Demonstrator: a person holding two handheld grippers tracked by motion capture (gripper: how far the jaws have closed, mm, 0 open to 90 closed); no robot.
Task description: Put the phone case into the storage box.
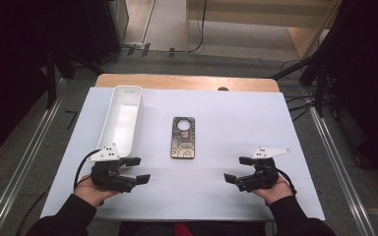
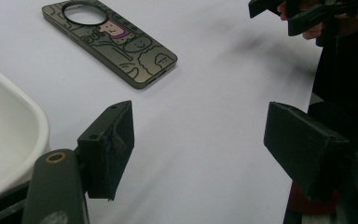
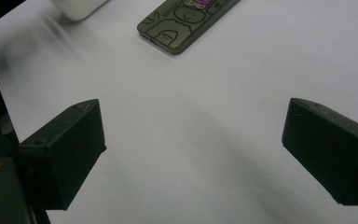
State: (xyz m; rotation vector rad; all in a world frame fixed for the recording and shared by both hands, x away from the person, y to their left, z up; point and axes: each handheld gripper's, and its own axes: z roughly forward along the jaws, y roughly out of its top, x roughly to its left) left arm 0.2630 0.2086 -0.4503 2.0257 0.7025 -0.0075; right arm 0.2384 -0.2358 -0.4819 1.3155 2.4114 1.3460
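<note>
Phone case (image 1: 183, 137) (cartoon-printed) lies flat mid-bench, right of the white tray (image 1: 123, 118). Left gripper (image 1: 137, 169) and right gripper (image 1: 237, 169) hover near the bench's front edge, jaws spread, empty.

The phone case (image 1: 183, 137) is lying flat, printed side up, on the white sheet, its round camera cutout facing the far edge, lengthwise, near centre.

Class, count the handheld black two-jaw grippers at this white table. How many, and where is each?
2. The left gripper hovers near the front left, beside the long white plastic tray. The right gripper hovers near the front right. Both stand open.
</note>
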